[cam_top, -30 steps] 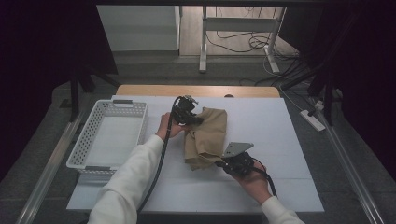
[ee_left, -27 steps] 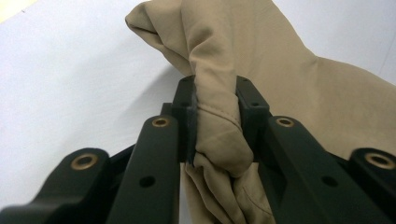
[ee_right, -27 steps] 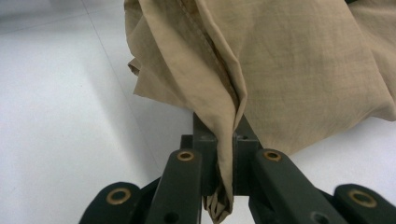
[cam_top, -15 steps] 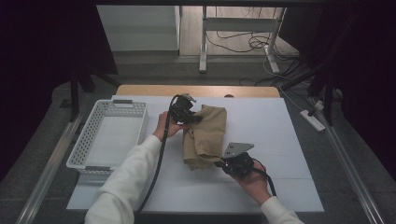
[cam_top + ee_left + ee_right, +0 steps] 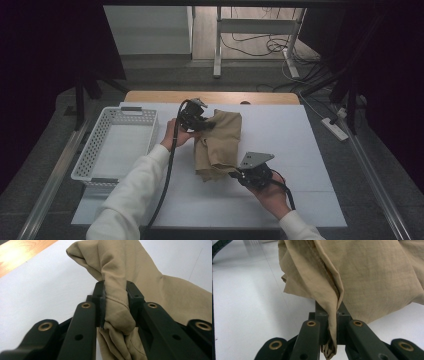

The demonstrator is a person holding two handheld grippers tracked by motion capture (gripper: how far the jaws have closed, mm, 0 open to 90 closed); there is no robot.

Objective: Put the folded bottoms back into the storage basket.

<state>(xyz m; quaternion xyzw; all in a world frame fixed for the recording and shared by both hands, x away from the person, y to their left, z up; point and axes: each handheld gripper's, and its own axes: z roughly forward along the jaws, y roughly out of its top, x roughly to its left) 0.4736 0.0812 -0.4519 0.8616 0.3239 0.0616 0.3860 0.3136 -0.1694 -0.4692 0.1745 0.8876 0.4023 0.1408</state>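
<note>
Holding: left gripper pinches the tan cloth near the table's far edge | right gripper pinches its near end | white basket at left edge.

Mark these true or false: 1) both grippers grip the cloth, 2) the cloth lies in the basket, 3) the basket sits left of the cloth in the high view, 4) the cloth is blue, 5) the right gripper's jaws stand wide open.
1) Both the left gripper and the right gripper grip the cloth: true.
2) False: the cloth is on the white table, partly lifted, beside the basket.
3) True.
4) False: it is tan.
5) False: its jaws pinch a fold of cloth.
</note>
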